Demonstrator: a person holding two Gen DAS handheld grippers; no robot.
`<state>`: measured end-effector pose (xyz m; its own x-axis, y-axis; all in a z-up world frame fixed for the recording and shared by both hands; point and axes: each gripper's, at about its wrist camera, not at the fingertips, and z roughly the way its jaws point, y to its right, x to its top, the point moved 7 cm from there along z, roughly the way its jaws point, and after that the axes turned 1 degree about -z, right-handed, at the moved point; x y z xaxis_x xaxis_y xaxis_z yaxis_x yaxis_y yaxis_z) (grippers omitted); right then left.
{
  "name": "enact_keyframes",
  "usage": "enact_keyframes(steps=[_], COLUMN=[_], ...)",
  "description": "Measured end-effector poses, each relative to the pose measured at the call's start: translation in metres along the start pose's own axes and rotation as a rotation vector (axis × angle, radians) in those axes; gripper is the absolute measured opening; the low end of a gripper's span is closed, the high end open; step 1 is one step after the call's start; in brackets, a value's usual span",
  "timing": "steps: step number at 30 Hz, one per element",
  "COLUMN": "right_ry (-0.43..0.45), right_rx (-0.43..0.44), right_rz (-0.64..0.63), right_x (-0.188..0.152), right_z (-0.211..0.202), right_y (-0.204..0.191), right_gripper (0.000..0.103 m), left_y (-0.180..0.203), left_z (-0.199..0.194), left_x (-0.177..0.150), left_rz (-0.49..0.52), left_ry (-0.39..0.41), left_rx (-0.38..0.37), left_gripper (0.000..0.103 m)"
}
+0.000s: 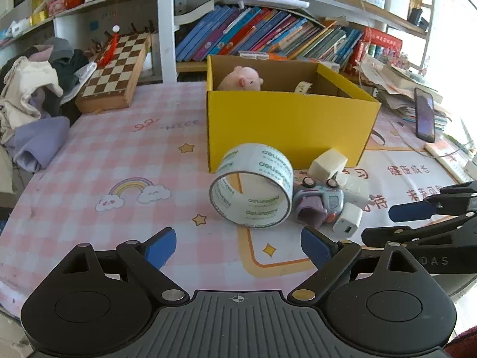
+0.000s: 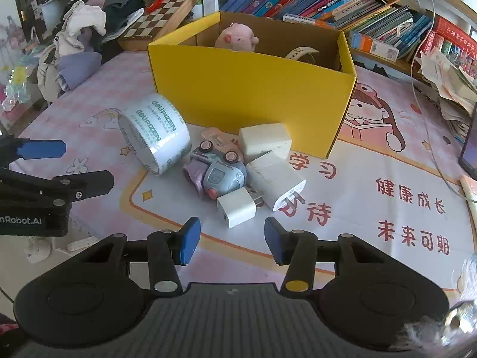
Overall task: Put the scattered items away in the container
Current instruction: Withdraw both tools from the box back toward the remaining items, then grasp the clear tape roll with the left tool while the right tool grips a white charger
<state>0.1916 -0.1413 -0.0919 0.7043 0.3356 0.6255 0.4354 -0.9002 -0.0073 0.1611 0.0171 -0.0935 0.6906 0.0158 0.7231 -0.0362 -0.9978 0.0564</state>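
A yellow cardboard box [image 1: 286, 125] [image 2: 247, 95] stands on the table with a pink plush pig [image 1: 243, 79] [image 2: 237, 37] and a cream watch strap [image 2: 301, 52] inside. In front of it lie a clear tape roll [image 1: 253, 186] [image 2: 156, 132], a toy car [image 1: 319, 204] [image 2: 219, 173], a cream block [image 1: 328, 164] [image 2: 265, 141], a large white charger [image 2: 275, 179] and a small white charger [image 1: 347, 222] [image 2: 237, 210]. My left gripper [image 1: 238, 249] is open and empty, just before the tape roll. My right gripper [image 2: 231, 240] is open and empty, just before the small charger.
A chessboard [image 1: 114, 71] and a pile of clothes [image 1: 32, 95] lie at the far left. Bookshelves [image 1: 268, 35] stand behind the box. A phone [image 1: 424, 115] and stacked papers [image 1: 396, 83] sit at the right. The table has a pink checked mat [image 1: 119, 155].
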Motion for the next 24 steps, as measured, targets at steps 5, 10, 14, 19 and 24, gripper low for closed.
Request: enact_keyframes(steps=[5,10,14,19,24], right_ry=[-0.007,-0.027,-0.032,-0.038,-0.047], right_rx=[0.004,0.017,0.027,0.044,0.06], right_rz=[0.015,0.02,0.015,0.009,-0.003], right_x=[0.0,-0.002,-0.001,0.001,0.003], right_z=[0.004,0.009,0.013,0.017,0.023], right_y=[0.007,0.012,0.014,0.016,0.017], right_gripper=[0.046,0.047,0.049,0.049,0.05], left_y=[0.001,0.007,0.01,0.014,0.016], left_z=[0.008,0.015,0.021,0.027,0.036], left_x=[0.002,0.004,0.006,0.009,0.012], left_rz=[-0.008,-0.001,-0.001,0.012,0.025], left_ry=[-0.014,-0.024,-0.031,-0.03,-0.032], left_rx=[0.002,-0.001,0.0,0.006,0.02], left_gripper=[0.093,0.093,0.093,0.093,0.093])
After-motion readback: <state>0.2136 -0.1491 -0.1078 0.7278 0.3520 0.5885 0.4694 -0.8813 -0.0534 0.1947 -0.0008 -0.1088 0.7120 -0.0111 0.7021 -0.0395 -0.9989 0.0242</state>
